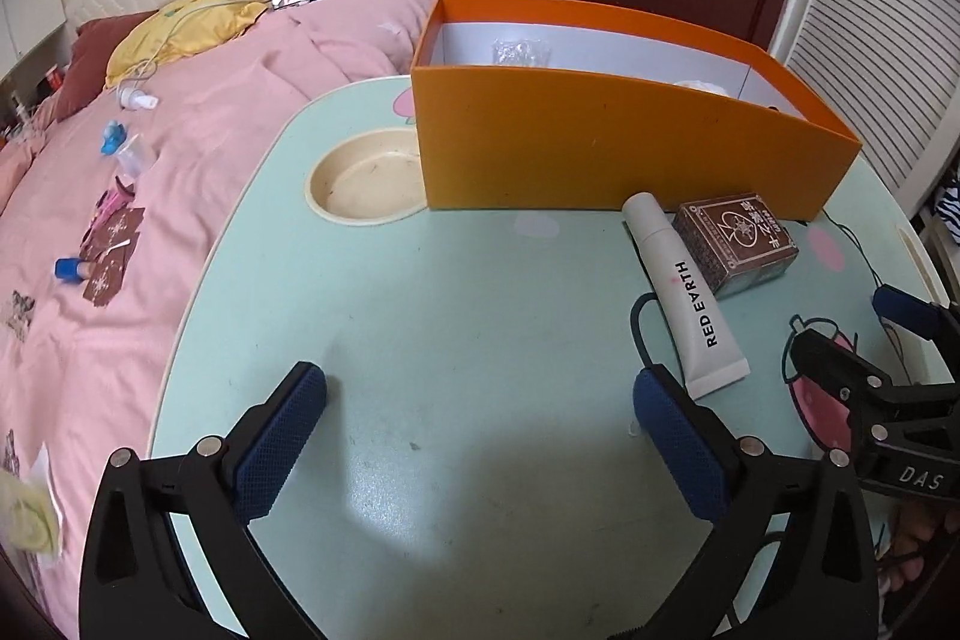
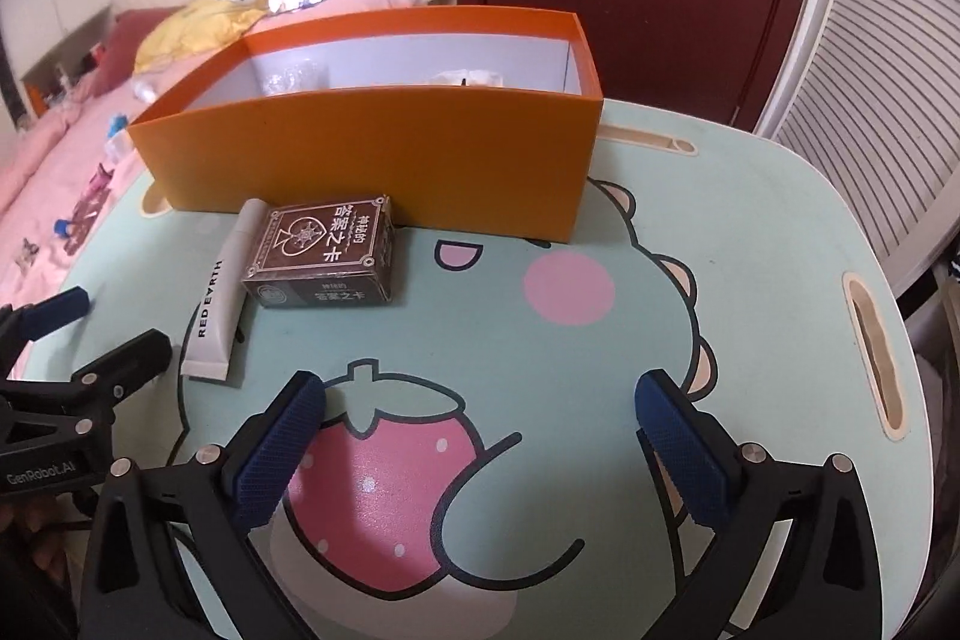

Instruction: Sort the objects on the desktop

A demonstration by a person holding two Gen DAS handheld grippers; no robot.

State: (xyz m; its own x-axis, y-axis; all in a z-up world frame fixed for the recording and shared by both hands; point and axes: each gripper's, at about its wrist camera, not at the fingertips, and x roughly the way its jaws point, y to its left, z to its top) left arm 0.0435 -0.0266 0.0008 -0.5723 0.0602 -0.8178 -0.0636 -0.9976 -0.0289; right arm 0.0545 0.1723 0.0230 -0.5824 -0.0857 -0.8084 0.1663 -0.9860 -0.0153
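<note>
Fingers on your left gripper are spread wide with nothing between the blue pads, hovering over bare mint-green counter; your right gripper is just as wide apart and empty, poised above the strawberry print. You have two things still lying out on the counter: a white tube marked RED EARTH, lying flat with its crimped end toward you, and touching its side a brown card box lying on its broad face. Both sit just in front of the orange box, the tube's cap close to its front wall. Inside that open orange box you can make out something clear and crinkly and something pale, too hidden to name. Your left gripper's tips lie near the tube's crimped end. A pink bed with small scattered items lies beyond the counter's left edge
</note>
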